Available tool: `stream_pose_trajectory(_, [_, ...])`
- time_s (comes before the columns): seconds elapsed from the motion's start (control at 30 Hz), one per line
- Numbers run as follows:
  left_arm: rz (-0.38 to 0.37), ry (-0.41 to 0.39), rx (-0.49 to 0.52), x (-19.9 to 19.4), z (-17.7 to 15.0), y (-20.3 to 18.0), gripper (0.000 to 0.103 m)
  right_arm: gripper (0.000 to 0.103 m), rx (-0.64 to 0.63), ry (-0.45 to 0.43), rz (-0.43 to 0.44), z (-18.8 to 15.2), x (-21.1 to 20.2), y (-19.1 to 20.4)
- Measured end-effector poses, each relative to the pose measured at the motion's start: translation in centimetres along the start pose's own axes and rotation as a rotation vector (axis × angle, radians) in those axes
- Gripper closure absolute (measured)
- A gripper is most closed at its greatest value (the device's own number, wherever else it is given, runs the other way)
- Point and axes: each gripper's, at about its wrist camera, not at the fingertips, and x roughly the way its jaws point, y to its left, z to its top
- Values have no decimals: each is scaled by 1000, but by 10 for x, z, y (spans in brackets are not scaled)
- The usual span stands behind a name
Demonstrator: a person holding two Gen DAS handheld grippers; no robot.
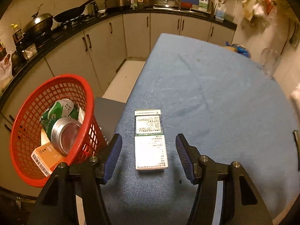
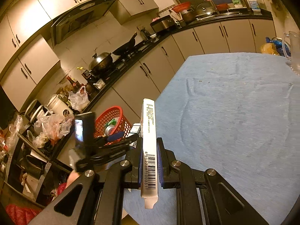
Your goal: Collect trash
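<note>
A white and green carton (image 1: 150, 139) lies flat on the blue table cloth (image 1: 215, 97), between the fingers of my left gripper (image 1: 148, 140), which is open around it without touching. A red mesh basket (image 1: 30, 131) stands just left of the table's edge, holding a crushed green can (image 1: 61, 123) and an orange box (image 1: 46, 158). My right gripper (image 2: 149, 148) is shut on a thin white box (image 2: 149, 131) with a barcode, held on edge above the table's near left corner. The basket (image 2: 108, 118) and the left gripper (image 2: 105, 146) show to its left.
A dark stool or box top (image 1: 107, 112) sits between basket and table. Kitchen cabinets and a black counter with woks (image 1: 56, 18) run along the left and back. A cluttered shelf with plastic bags (image 2: 46, 127) stands left. A glass jug (image 2: 292, 50) sits at the table's far right.
</note>
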Motion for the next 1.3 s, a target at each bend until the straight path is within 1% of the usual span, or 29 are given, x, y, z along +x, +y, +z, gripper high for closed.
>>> stream_pose_trajectory(0.03, [-2,10,2,4,0,-2,45,89,-2,-3,-2,0,-3,0])
stream_pose_trajectory(0.07, [-4,17,2,7,-1,-4,51,89,-1,-6,-2,0,-7,-2])
stream_pose_trajectory(0.1, [2,24,5,11,-2,-5,62,89,1,-7,1,-1,-9,-2])
stream_pose_trajectory(0.13, [8,36,11,15,-3,-8,68,89,4,-8,4,-1,-11,-3])
stream_pose_trajectory(0.17, [10,40,11,17,-4,-8,69,89,7,-10,6,-1,-13,-4])
stream_pose_trajectory(0.27, [17,26,18,17,-5,-10,70,89,15,-14,16,-2,-16,-6])
stream_pose_trajectory(0.3, [-4,17,9,14,-6,-10,70,89,17,-16,17,-2,-16,-7])
stream_pose_trajectory(0.37, [-71,0,-6,7,-5,-7,70,89,22,-17,24,-1,-17,-7])
stream_pose_trajectory(0.47, [-145,-44,-21,-12,-4,-6,70,89,20,-19,26,1,-19,-7])
stream_pose_trajectory(0.5, [-158,-54,-24,-18,-3,-6,70,89,17,-20,26,2,-20,-5])
stream_pose_trajectory(0.67, [-176,-125,-30,-54,3,2,70,89,-12,-21,35,11,-17,9])
stream_pose_trajectory(0.77, [-165,-170,-38,-77,6,16,70,89,-39,-9,54,18,-8,24])
stream_pose_trajectory(0.87, [-145,-208,-59,-98,9,39,70,89,-71,11,83,25,9,45])
stream_pose_trajectory(1.0, [-95,-250,-109,-119,10,83,70,89,-99,40,130,33,37,71])
stream_pose_trajectory(1.13, [-34,-266,-167,-131,6,129,70,89,-119,77,182,41,72,101])
stream_pose_trajectory(1.3, [11,-260,-224,-131,-2,171,70,89,-140,110,231,48,108,133])
